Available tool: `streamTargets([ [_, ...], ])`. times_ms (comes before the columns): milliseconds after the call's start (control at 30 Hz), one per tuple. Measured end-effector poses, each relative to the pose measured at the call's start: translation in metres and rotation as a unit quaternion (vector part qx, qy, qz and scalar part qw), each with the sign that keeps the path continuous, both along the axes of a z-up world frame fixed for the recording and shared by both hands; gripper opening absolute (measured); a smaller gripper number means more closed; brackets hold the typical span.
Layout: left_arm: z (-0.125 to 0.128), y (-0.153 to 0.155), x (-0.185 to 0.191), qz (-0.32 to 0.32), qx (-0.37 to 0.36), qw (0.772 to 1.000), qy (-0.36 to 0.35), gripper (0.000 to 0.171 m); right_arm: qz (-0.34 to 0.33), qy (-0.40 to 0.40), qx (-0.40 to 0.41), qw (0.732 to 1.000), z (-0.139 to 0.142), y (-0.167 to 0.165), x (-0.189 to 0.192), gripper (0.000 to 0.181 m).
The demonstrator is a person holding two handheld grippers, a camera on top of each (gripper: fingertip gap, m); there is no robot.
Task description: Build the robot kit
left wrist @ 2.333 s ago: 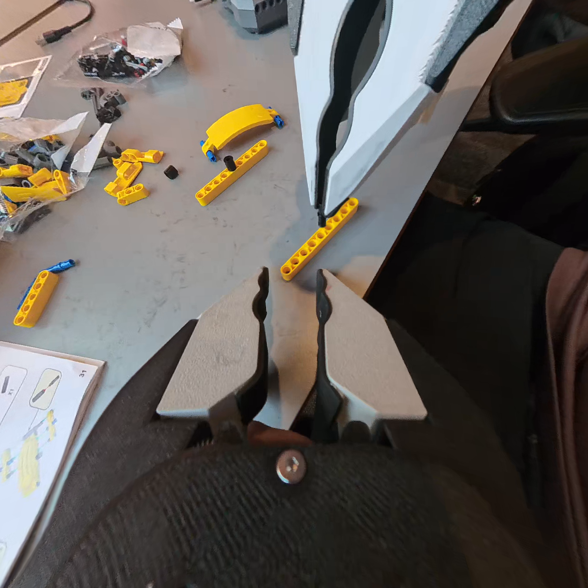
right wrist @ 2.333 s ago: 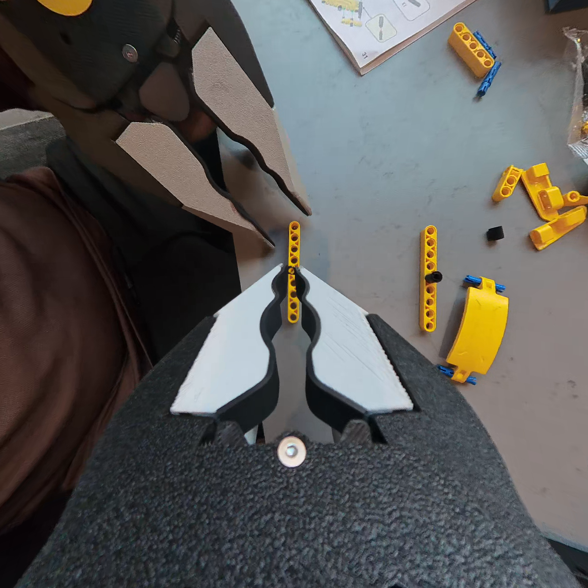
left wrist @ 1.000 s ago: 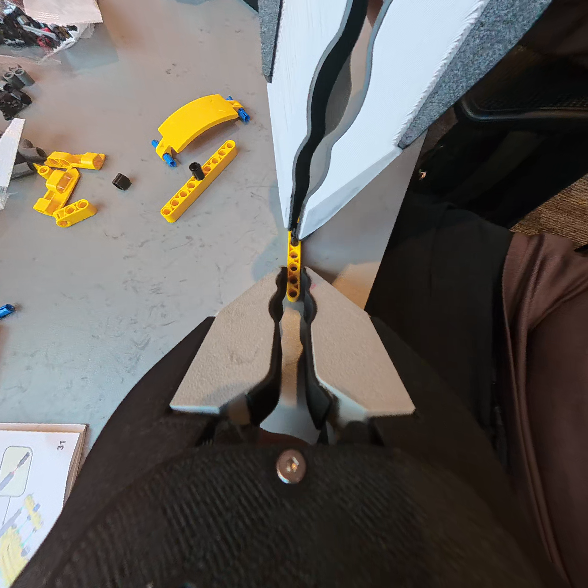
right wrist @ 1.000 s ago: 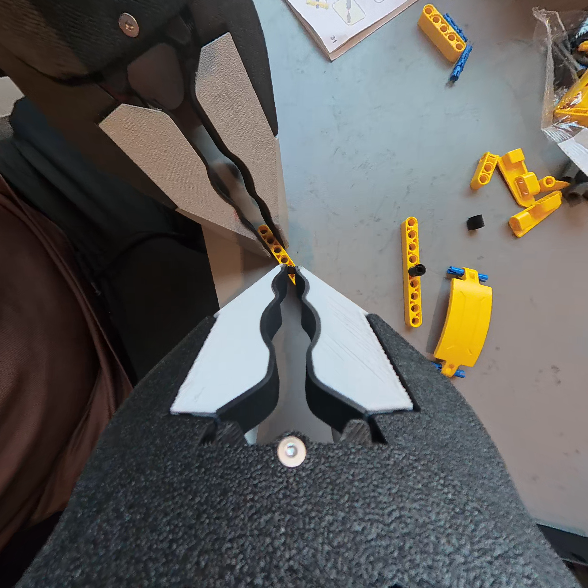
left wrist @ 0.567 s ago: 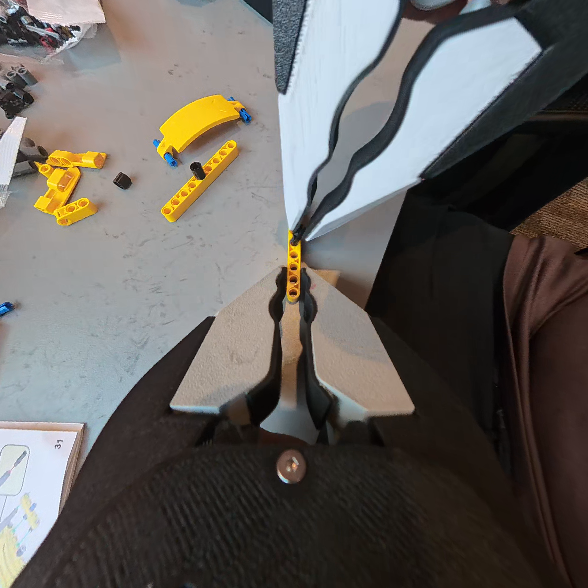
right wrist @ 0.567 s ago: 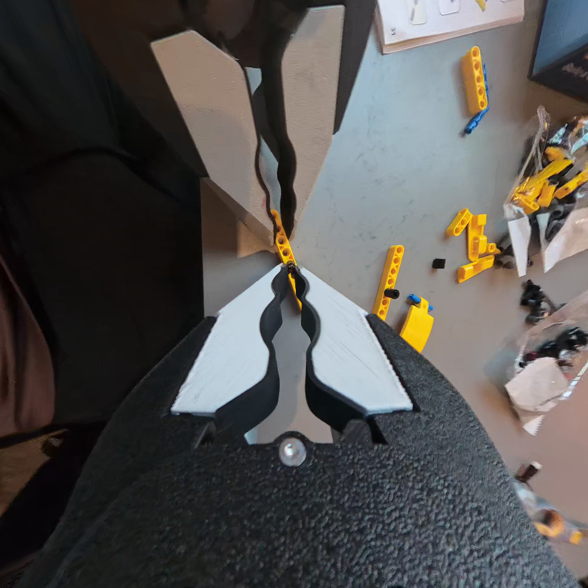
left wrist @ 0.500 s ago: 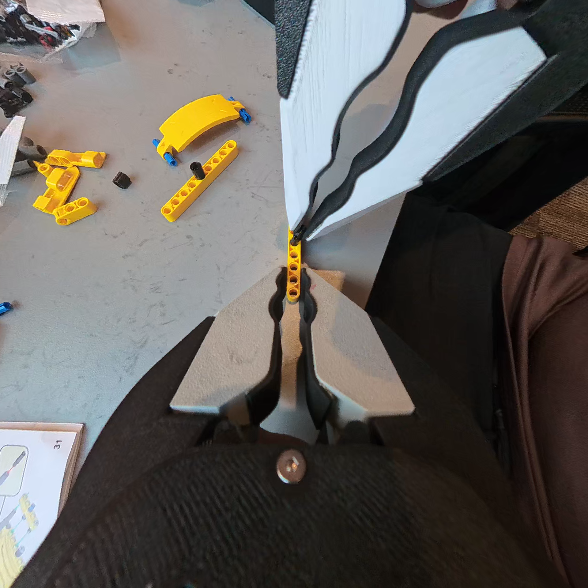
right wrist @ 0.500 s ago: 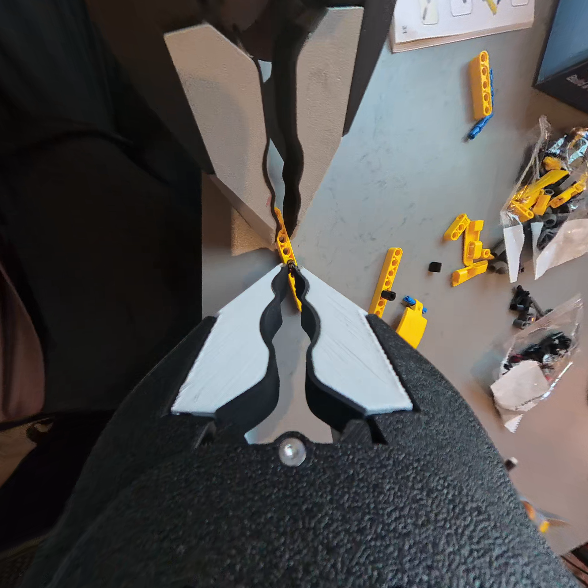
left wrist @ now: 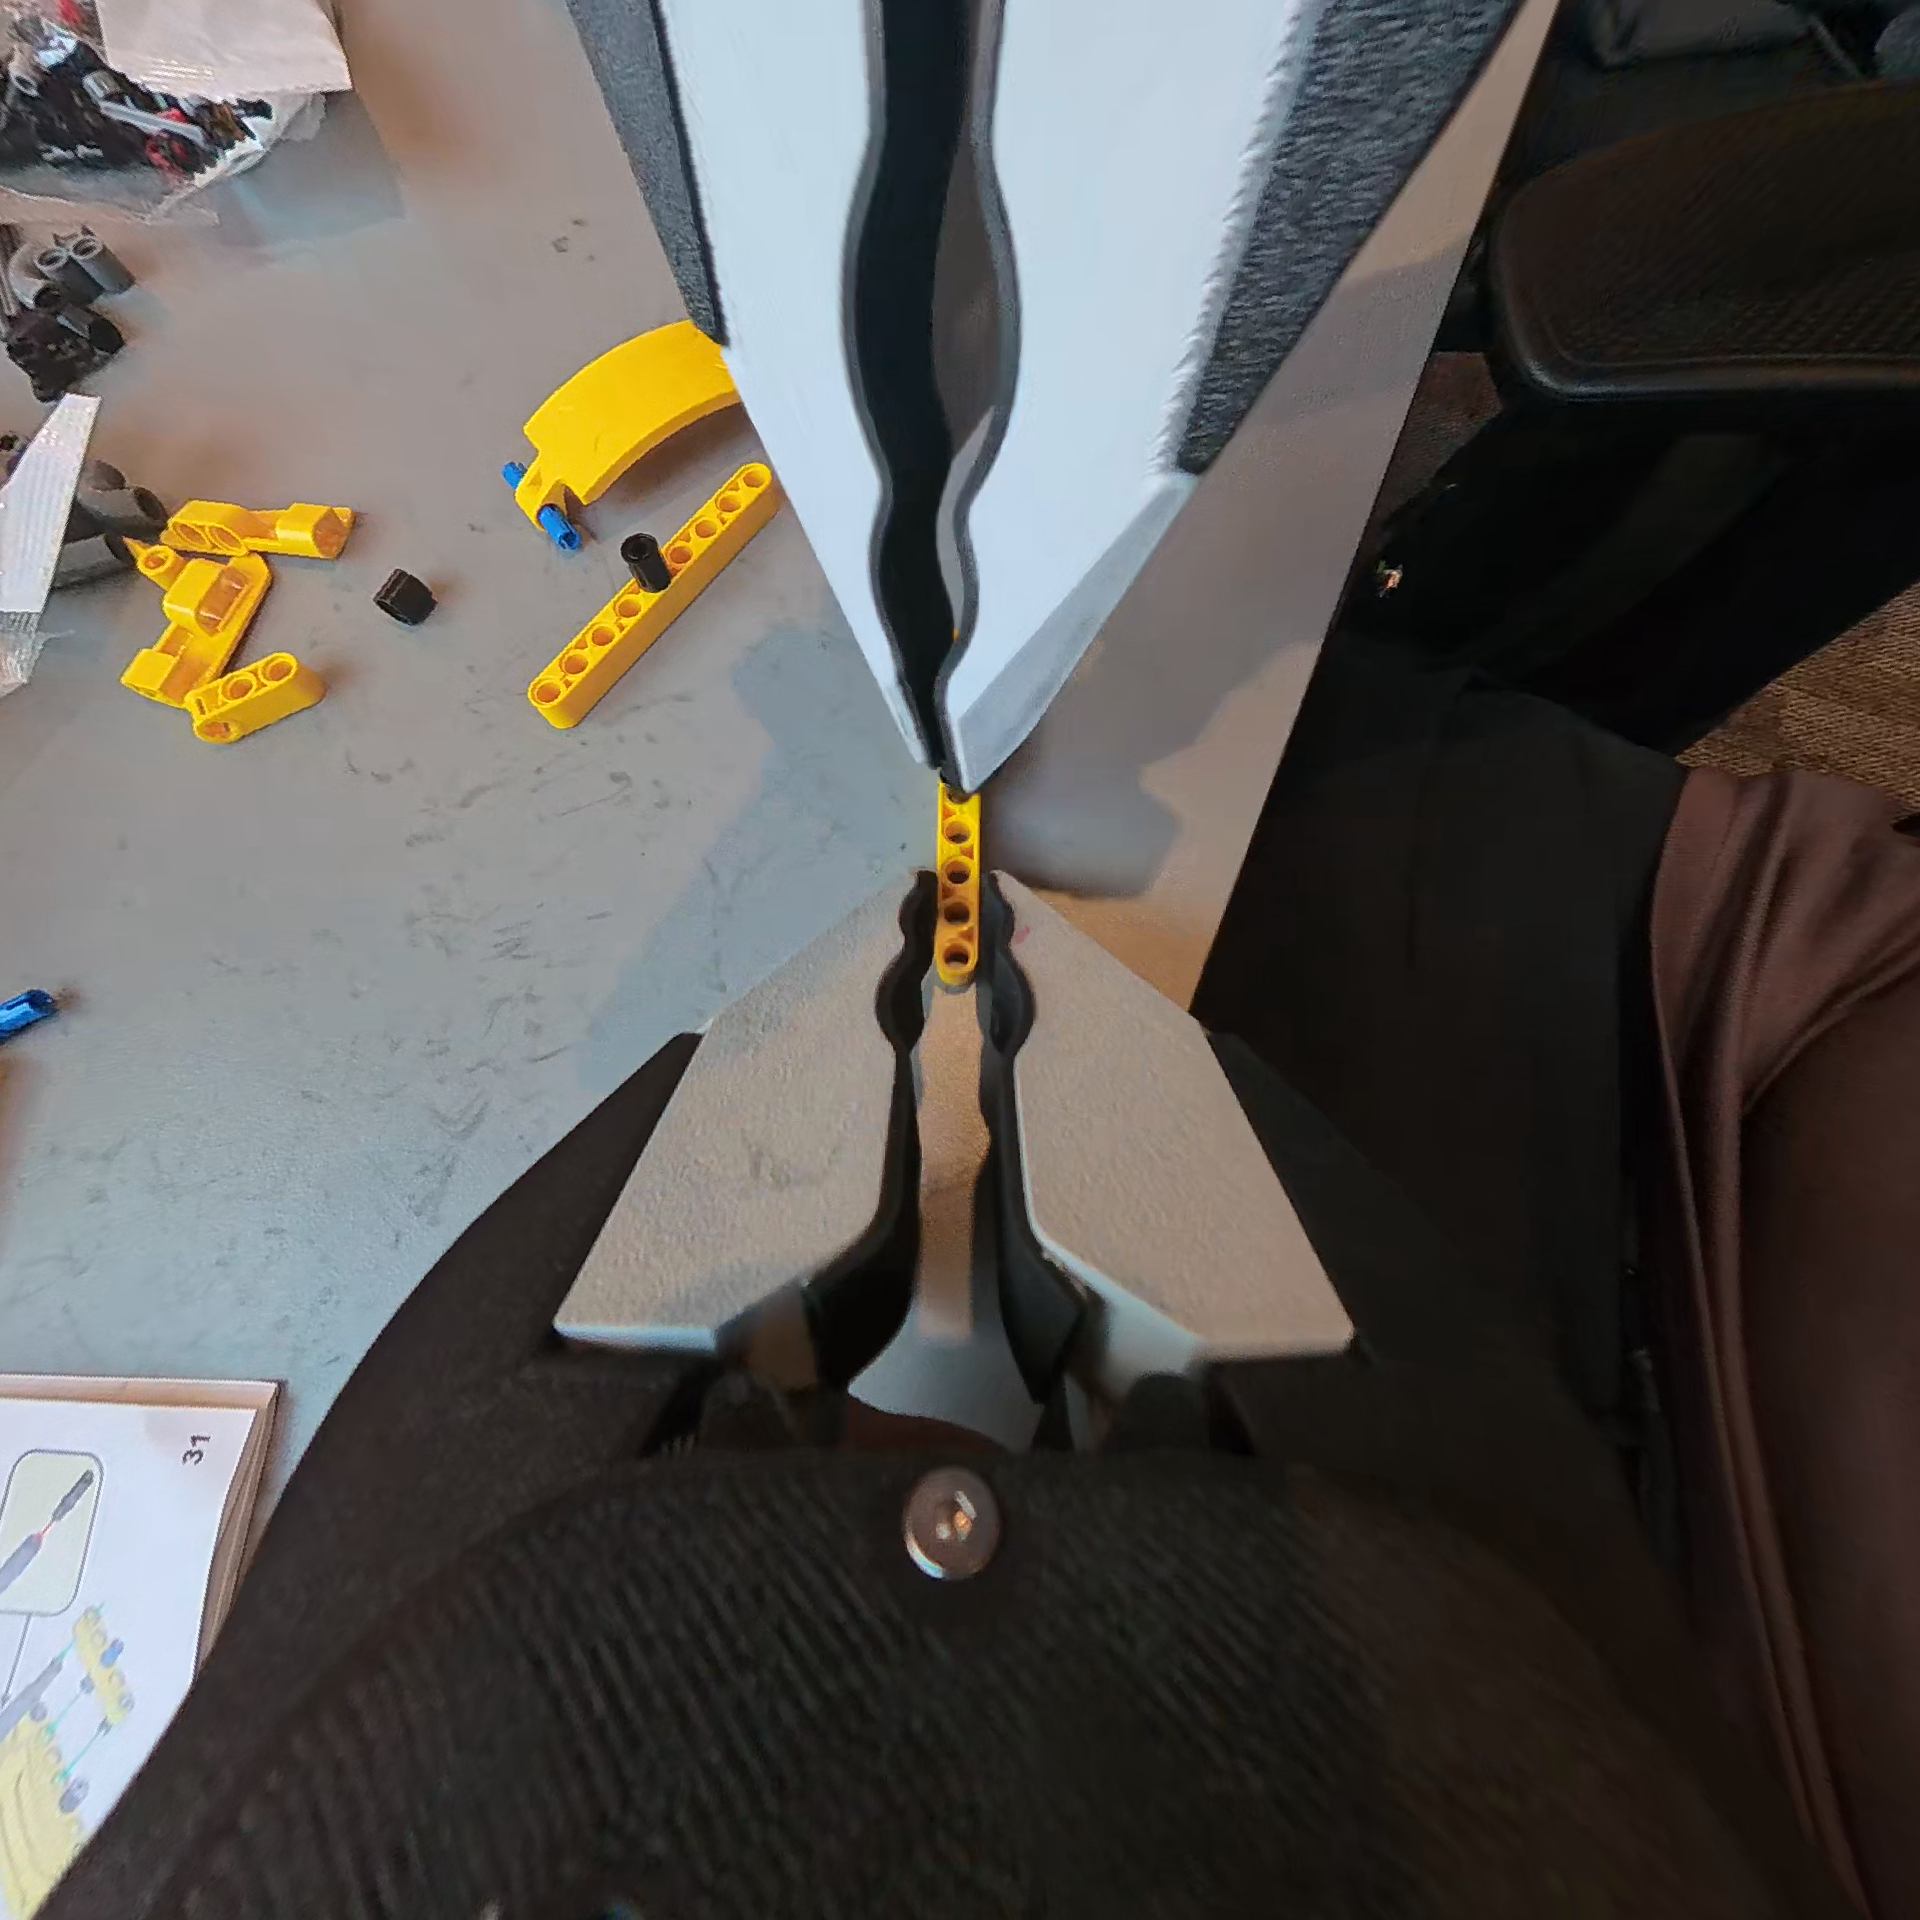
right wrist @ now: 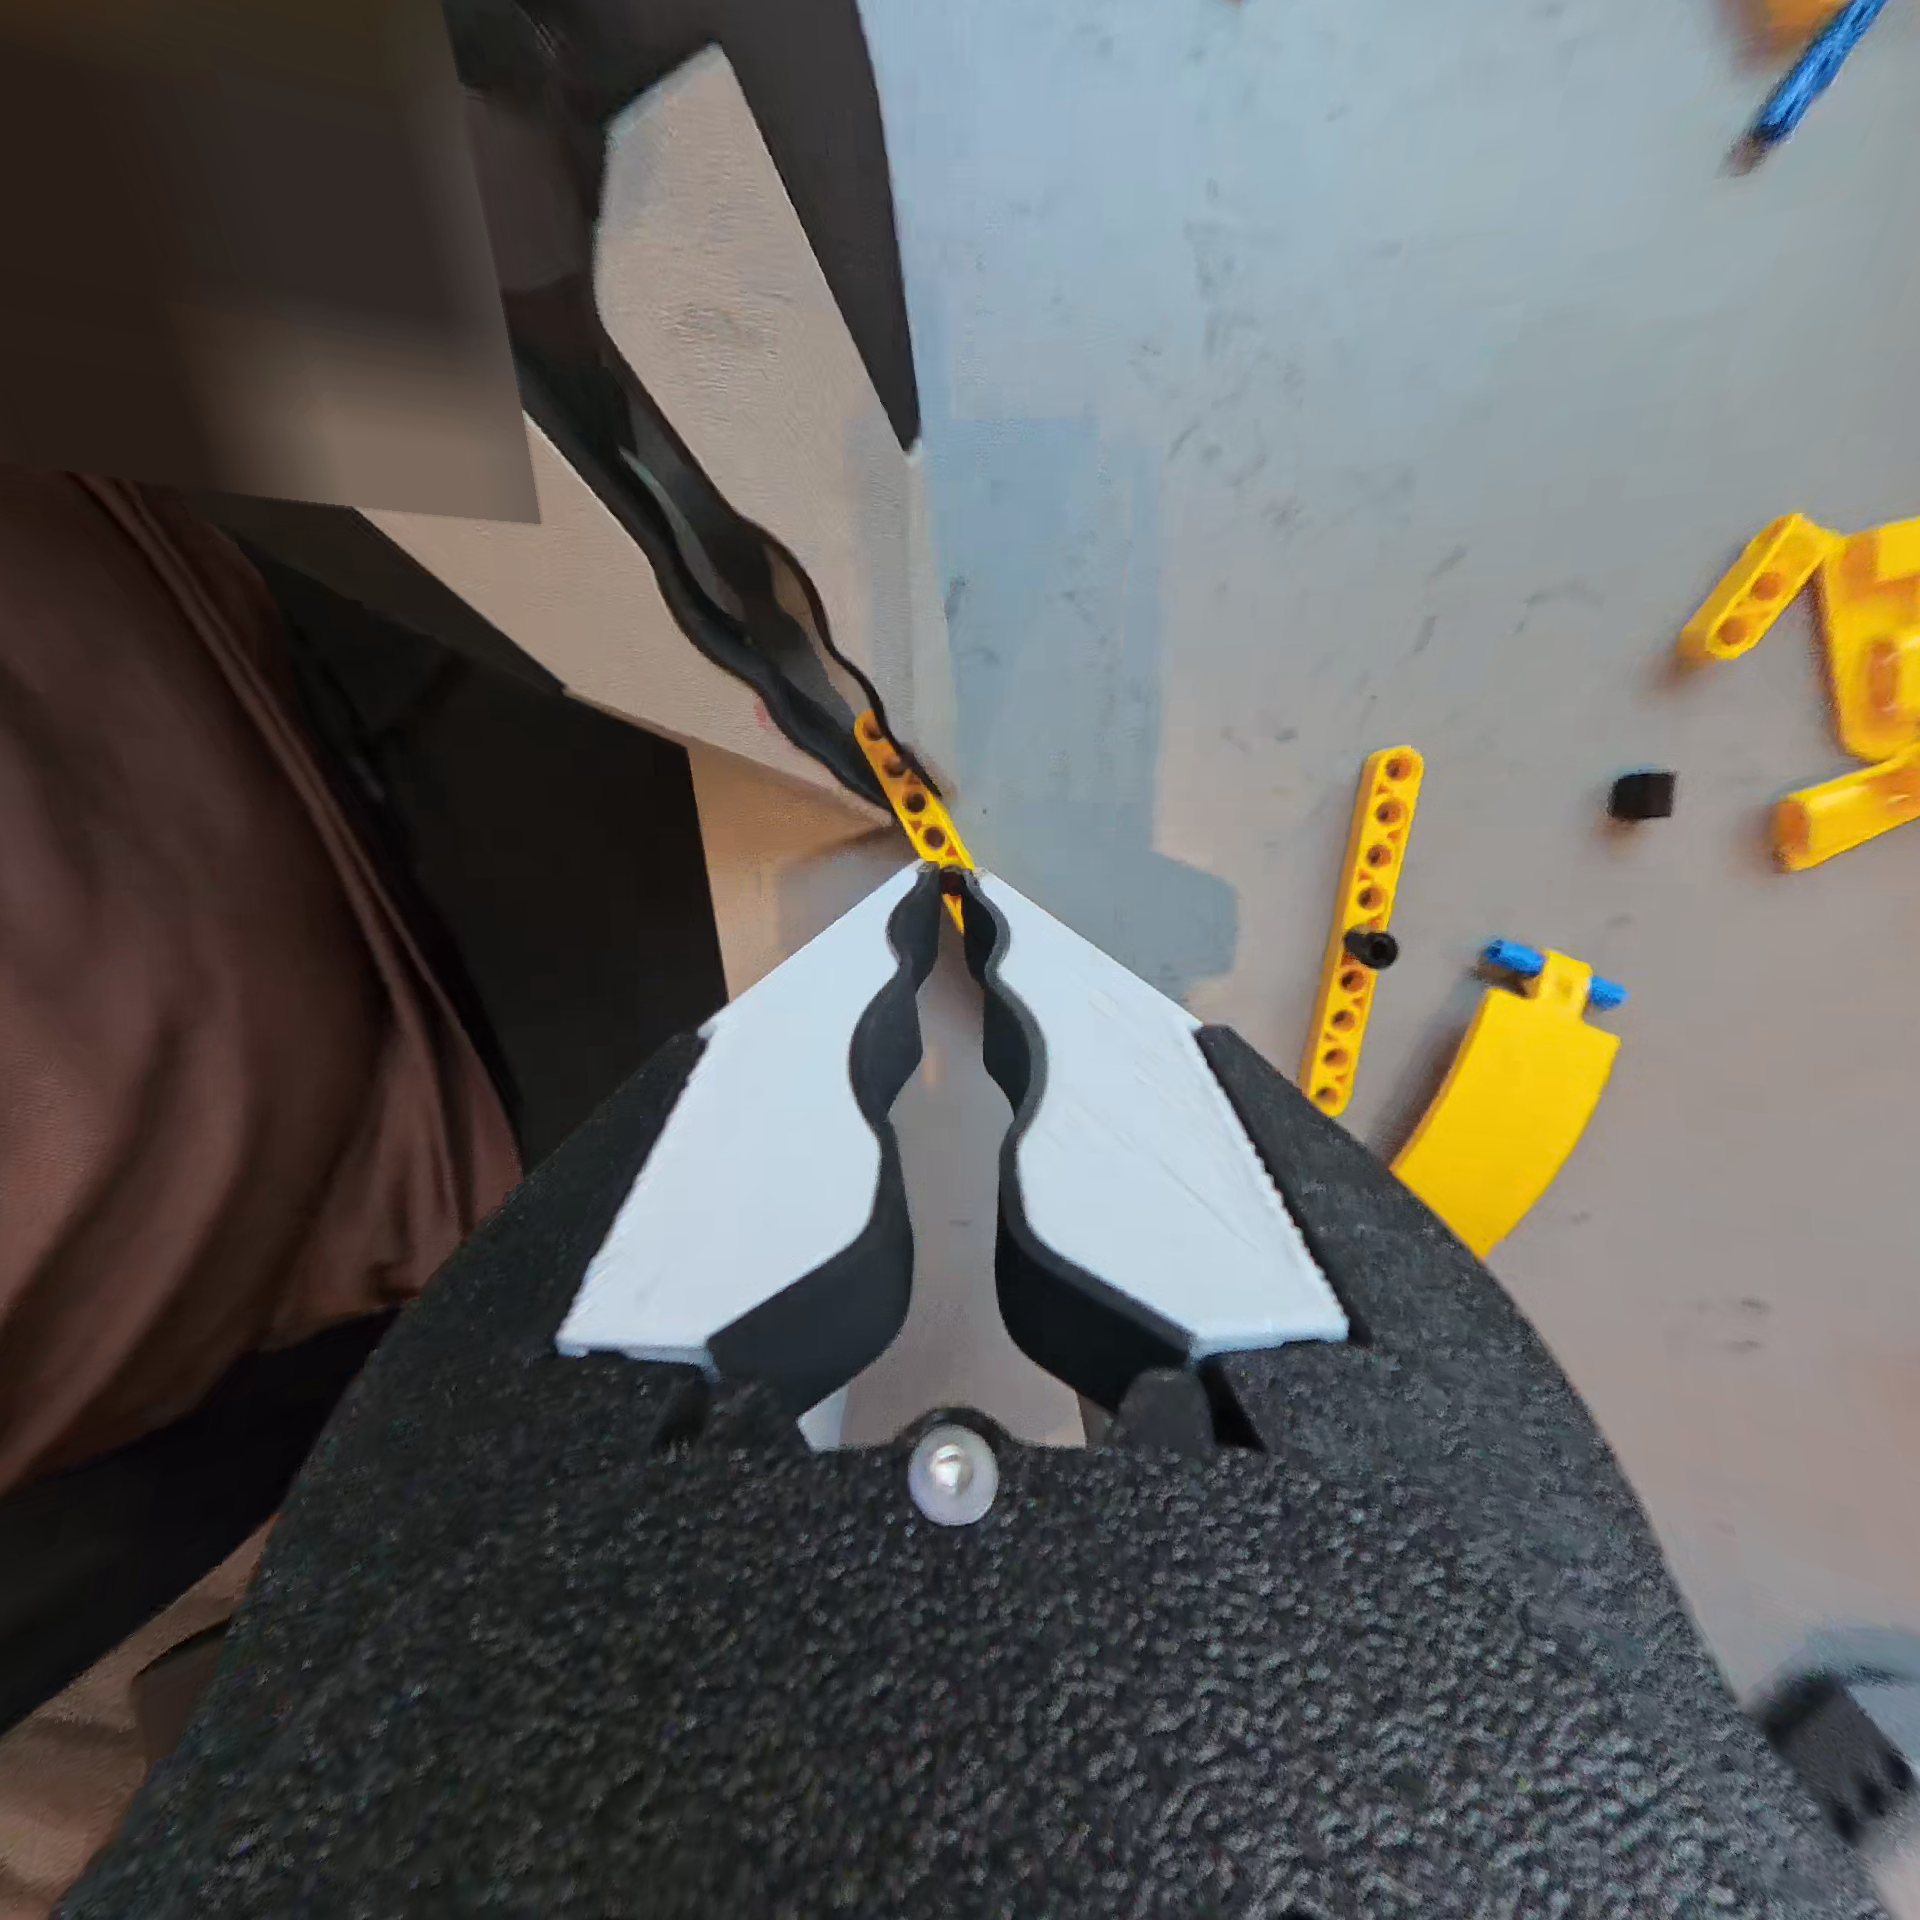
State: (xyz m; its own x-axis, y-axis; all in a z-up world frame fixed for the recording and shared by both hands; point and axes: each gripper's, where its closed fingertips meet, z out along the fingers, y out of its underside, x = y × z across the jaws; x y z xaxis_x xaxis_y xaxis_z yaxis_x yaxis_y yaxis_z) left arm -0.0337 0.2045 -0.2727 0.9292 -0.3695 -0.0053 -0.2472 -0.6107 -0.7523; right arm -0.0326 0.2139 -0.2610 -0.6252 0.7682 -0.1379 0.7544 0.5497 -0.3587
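Note:
A thin yellow beam with holes (left wrist: 957,883) is held between both grippers, near the grey table's front edge. My left gripper (left wrist: 956,914), with grey fingers, is shut on the beam's near end. My right gripper (right wrist: 948,885), with white fingers, is shut on the beam's other end (right wrist: 914,800), where a small black pin shows at its tips. In the left wrist view the right gripper (left wrist: 951,774) comes down from the top. In the right wrist view the left gripper (right wrist: 894,769) reaches in from the upper left.
On the grey table (left wrist: 312,987) lie a second yellow beam with a black pin (left wrist: 655,597), a curved yellow panel (left wrist: 629,416), small yellow pieces (left wrist: 218,613), a black bush (left wrist: 405,595), bags of parts (left wrist: 156,94) and an instruction booklet (left wrist: 104,1538). The table edge (left wrist: 1278,831) runs at the right, with a person's brown sleeve (left wrist: 1787,1247) beyond. Less than 4 cm separates the two grippers' tips. Left tips and right tips are each some 12 centimetres from the black bush (left wrist: 405,595). My right wrist view (right wrist: 1646,799) looks at it from another angle.
My left gripper closed on the beam, which lay on the table 2.3 s ago. Both have kept their hold while the right gripper swung around and now points straight at the left.

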Motion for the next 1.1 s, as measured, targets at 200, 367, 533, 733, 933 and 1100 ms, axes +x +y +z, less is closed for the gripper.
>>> streamTargets([
  [200,0.000,0.000,0.000,-0.001,-0.001,1.000,-0.002,0.004,0.015,0.007,0.009,1.000,-0.004,-0.001,0.001,0.003],
  [367,0.000,0.000,0.000,0.000,0.001,1.000,0.001,0.005,0.040,0.076,0.050,0.995,-0.003,0.000,0.000,0.004],
  [533,0.000,0.000,0.000,0.001,0.001,1.000,-0.001,0.004,-0.011,0.133,-0.019,0.991,0.019,0.004,-0.003,0.000],
  [733,0.000,0.000,0.000,0.002,-0.001,1.000,-0.007,0.005,-0.005,0.145,-0.003,0.989,0.013,0.003,-0.003,0.000],
  [933,0.000,0.000,0.000,0.004,-0.002,1.000,-0.008,0.004,-0.013,0.170,-0.024,0.985,0.024,-0.003,-0.005,0.000],
  [1100,0.000,0.000,-0.001,0.005,-0.003,1.000,-0.011,0.005,-0.026,0.160,-0.005,0.987,0.010,0.004,-0.004,0.000],
])
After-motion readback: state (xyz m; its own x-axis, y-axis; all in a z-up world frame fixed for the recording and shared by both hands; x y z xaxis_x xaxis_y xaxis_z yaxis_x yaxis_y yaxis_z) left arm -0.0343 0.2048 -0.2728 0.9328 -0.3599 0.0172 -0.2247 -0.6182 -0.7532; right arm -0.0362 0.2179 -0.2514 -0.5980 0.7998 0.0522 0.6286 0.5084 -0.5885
